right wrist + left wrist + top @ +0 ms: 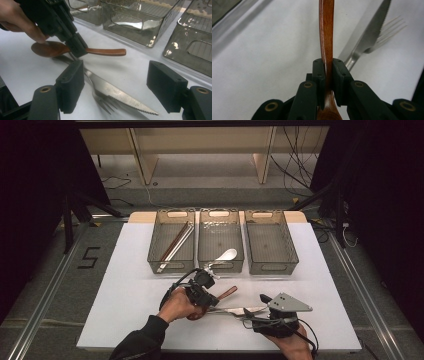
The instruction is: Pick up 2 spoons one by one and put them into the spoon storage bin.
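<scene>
On my white tabletop (pixel 130 310), three smoky clear plastic bins (pixel 171 247) sit in a row at the far side, grey floor and cables beyond. My left gripper (pixel 212 298) is clamped on the brown wooden spoon (pixel 75 50), near the front edge. Just right lie a steel serrated knife (pixel 117 93) across a steel fork (pixel 105 103). My right gripper (pixel 117 87) has its jaws apart over them.

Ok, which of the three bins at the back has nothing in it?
The right-hand bin, the farthest right in the high view. The left bin holds chopsticks, and the middle bin holds a white spoon.
</scene>
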### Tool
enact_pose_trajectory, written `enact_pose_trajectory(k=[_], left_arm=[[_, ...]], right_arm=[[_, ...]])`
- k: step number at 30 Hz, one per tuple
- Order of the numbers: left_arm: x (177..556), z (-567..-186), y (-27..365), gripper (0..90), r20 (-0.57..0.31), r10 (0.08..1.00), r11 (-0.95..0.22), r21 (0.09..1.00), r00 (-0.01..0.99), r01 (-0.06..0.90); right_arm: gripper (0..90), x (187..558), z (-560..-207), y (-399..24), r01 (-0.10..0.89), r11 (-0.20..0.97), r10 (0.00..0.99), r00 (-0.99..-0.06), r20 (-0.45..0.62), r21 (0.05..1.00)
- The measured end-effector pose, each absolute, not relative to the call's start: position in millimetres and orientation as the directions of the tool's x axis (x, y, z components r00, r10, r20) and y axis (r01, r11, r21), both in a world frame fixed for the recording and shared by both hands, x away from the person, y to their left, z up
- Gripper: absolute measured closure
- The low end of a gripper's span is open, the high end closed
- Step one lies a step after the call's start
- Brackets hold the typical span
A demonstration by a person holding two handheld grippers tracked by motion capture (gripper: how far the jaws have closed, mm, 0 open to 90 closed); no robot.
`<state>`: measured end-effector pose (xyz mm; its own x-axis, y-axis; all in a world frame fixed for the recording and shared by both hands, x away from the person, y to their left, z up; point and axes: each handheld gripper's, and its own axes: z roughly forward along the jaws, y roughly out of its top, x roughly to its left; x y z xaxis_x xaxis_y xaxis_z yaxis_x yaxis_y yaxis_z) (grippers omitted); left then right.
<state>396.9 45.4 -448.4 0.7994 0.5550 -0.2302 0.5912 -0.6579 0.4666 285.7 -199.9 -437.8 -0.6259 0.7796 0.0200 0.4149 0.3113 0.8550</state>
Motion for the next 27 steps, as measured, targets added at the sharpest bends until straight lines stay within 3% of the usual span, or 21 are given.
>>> enact_pose_trajectory(k=[7,27], left_arm=[[389.3,-432.3,48.7,81.0,-0.239,0.499,-0.695,0.465,0.833,0.549],[368.7,-423.5,51.8,80.9,-0.271,0.401,-0.767,0.423,0.875,0.482]], right_arm=[[30.8,283.5,-436.7,-197.0,0.391,0.322,0.768,-0.64,0.004,0.862],[30.8,269.3,-442.5,-161.2,0.213,0.545,0.644,-0.726,-0.242,0.811]])
